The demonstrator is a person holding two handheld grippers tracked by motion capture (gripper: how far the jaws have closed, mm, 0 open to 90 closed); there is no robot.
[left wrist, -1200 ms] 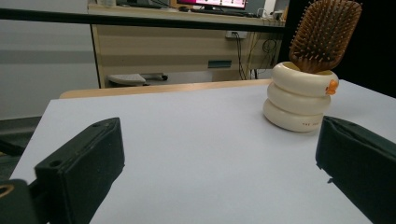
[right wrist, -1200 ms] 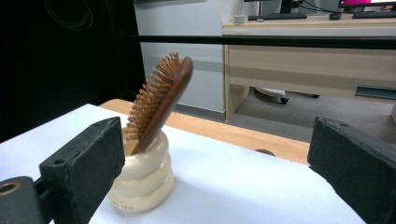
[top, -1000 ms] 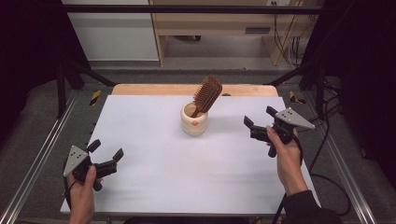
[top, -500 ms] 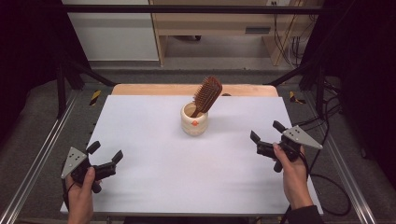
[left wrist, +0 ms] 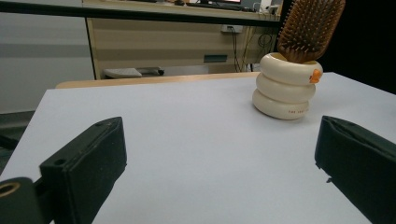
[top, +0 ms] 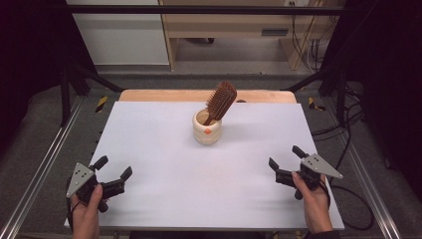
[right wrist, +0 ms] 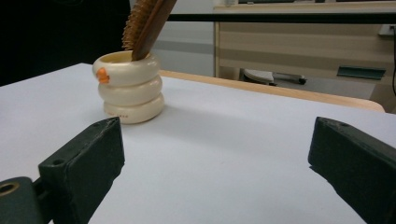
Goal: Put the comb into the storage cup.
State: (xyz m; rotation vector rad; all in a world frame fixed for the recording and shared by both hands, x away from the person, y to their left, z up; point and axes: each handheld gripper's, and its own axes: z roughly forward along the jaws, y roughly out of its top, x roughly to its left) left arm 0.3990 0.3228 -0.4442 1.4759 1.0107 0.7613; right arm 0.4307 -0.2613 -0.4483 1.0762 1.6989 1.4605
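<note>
A cream ringed holder (top: pixel 207 129) stands upright at the back middle of the white table top (top: pixel 164 149). A brown wooden hairbrush (top: pixel 220 101) leans in it, bristle head up and tilted right. The holder (left wrist: pixel 286 87) and brush (left wrist: pixel 309 28) appear ahead of the left jaws, and the holder (right wrist: pixel 129 87) with the brush (right wrist: pixel 147 23) ahead of the right jaws. My left gripper (top: pixel 113 173) rests open at the front left corner. My right gripper (top: pixel 285 162) stands open at the front right. Both are empty and far from the holder.
A wooden board edge (top: pixel 149 95) runs along the table's back. Metal rails (top: pixel 40 174) flank both sides, and cables (top: pixel 348 194) trail on the floor at the right. A wooden cabinet (top: pixel 234 30) stands behind the table.
My right gripper has drawn back from beside the holder toward the front right corner of the table. The left gripper has barely moved.
</note>
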